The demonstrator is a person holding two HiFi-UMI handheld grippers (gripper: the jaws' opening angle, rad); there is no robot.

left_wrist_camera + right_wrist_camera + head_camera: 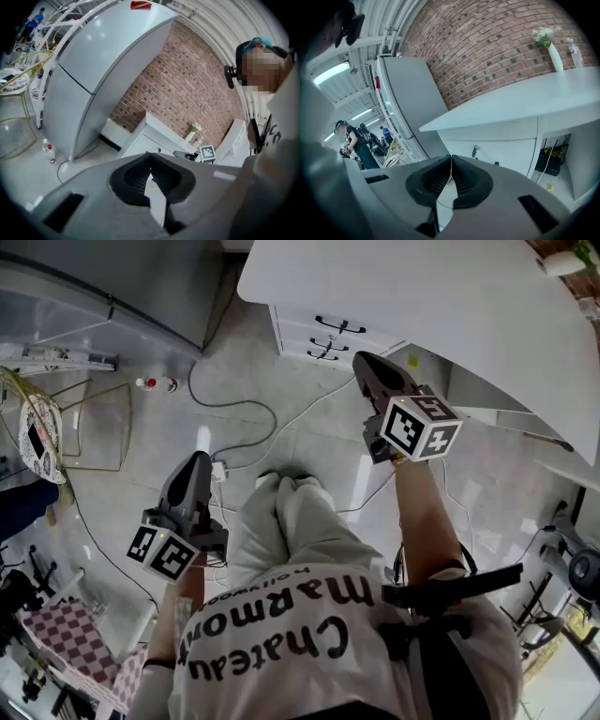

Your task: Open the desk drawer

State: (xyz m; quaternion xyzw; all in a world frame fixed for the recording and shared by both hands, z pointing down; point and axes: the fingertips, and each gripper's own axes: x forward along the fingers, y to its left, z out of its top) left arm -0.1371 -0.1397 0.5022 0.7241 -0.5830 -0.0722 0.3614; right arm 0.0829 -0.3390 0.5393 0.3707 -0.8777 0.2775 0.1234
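Note:
A white desk (422,296) stands at the top of the head view, with a white drawer unit (298,329) under its left end. The drawers carry black handles (339,326), and all look closed. My right gripper (364,360) hangs in the air in front of the unit, apart from it, shut and holding nothing. In the right gripper view its jaws (451,157) meet at the tips, pointing at a drawer front (497,150) and its handle (475,151). My left gripper (199,457) is lower and to the left over the floor. In its own view the left gripper (150,153) is shut and empty.
A grey fridge (93,70) stands left of the desk. Cables (244,418) and a power strip (220,470) lie on the floor beside a bottle (157,383). A gold wire chair (84,423) is at the left. A vase (553,49) stands on the desk.

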